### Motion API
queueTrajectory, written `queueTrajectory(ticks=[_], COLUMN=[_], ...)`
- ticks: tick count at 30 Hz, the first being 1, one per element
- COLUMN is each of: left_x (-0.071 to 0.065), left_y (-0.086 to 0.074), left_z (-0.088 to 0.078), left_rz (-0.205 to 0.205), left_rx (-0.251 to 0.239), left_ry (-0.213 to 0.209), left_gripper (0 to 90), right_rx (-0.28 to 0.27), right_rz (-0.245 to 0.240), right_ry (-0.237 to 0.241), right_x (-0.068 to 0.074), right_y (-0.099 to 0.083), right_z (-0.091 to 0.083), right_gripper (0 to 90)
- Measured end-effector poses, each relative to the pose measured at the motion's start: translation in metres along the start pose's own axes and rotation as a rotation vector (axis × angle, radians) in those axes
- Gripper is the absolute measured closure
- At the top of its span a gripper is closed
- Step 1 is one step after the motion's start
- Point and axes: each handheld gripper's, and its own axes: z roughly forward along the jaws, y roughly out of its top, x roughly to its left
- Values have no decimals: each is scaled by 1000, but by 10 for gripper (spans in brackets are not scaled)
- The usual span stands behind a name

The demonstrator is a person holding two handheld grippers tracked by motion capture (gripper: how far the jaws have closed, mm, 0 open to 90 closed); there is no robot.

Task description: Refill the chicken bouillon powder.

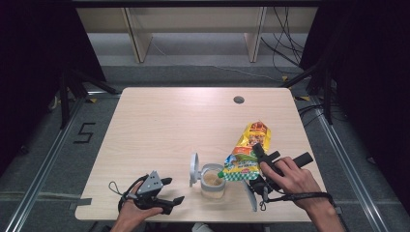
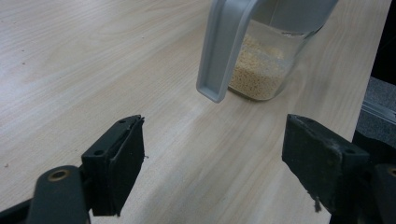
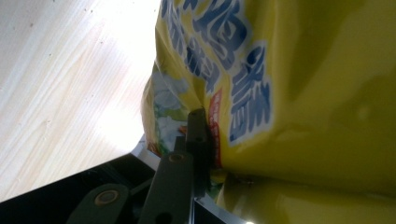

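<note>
A clear jar (image 1: 212, 182) holding pale grains stands near the table's front edge, its grey lid flaps (image 1: 194, 169) swung open to the sides. My right gripper (image 1: 257, 153) is shut on a yellow snack bag (image 1: 250, 145), which is tilted with its lower end over the jar's mouth. In the right gripper view one black jaw pinches the bag (image 3: 299, 84) at a crease, and the gripper (image 3: 203, 135) is pressed against the printed side. My left gripper (image 1: 174, 190) rests open on the table left of the jar. In the left gripper view, the gripper (image 2: 215, 144) faces the jar (image 2: 261, 65) and a flap (image 2: 222, 46).
The wooden table (image 1: 159, 125) has a round cable hole (image 1: 238, 100) at the back right. Another grey flap (image 1: 251, 195) hangs by the front edge, right of the jar. Shelf legs and cables lie on the floor beyond the table.
</note>
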Motion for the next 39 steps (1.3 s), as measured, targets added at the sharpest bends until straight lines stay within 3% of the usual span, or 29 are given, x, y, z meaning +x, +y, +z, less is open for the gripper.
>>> queueTrajectory(ticks=[4,6,9,10,12,13,14,16,17,19,20,21,22,24,26,27,28,29,30,31,32,34,36,37,39], left_x=[0,0,0,0,0,0,0,1,0,0,0,1,0,-1,-2,-2,-1,-1,-1,-1,-1,-1,-1,-1,-1], left_y=[0,0,0,0,0,0,0,0,0,0,0,0,0,0,0,0,0,0,1,1,1,1,1,1,1], left_z=[0,0,0,0,0,0,0,0,1,1,0,0,1,0,1,1,0,0,-1,0,-1,-1,-1,-1,-1], left_rz=[0,0,0,0,-1,-1,-1,0,-2,-2,4,1,-4,-12,-21,-21,-16,-7,-3,-5,-2,-12,-9,-8,-11], left_rx=[1,0,0,1,1,1,0,9,2,-2,2,10,-8,-13,-21,-21,-17,-10,-9,-13,-8,-13,-13,-13,-11], left_ry=[0,0,0,0,1,1,1,-3,-2,-3,0,-4,-6,-5,-1,0,0,5,0,-3,-1,2,1,1,1], left_gripper=[206,205,205,205,204,203,202,203,203,203,202,202,202,202,203,202,202,202,202,202,202,203,202,202,203], right_rx=[-9,-28,-53,-40,-54,-85,-96,-83,-91,-107,-109,-129,-124,-114,-136,-134,-145,-140,-132,-134,-137,-130,-145,-146,-156], right_rz=[15,64,48,97,136,141,147,176,164,213,240,200,253,269,329,328,298,305,348,334,373,401,379,420,415], right_ry=[7,11,21,28,32,16,29,41,45,78,69,68,83,104,122,128,134,134,146,150,152,168,171,184,175], right_x=[0,3,3,7,9,10,10,14,14,17,20,16,18,19,24,24,23,24,29,29,32,35,35,38,39], right_y=[-1,-1,-2,-3,-5,-7,-8,-8,-8,-10,-11,-12,-11,-13,-15,-16,-17,-17,-17,-19,-20,-23,-26,-27,-30], right_z=[0,0,1,0,0,2,3,4,4,6,6,8,7,5,5,3,3,3,2,2,2,1,0,-1,-1], right_gripper=[794,794,795,795,795,796,796,796,796,796,796,796,796,797,796,796,796,797,797,797,797,797,797,797,797])
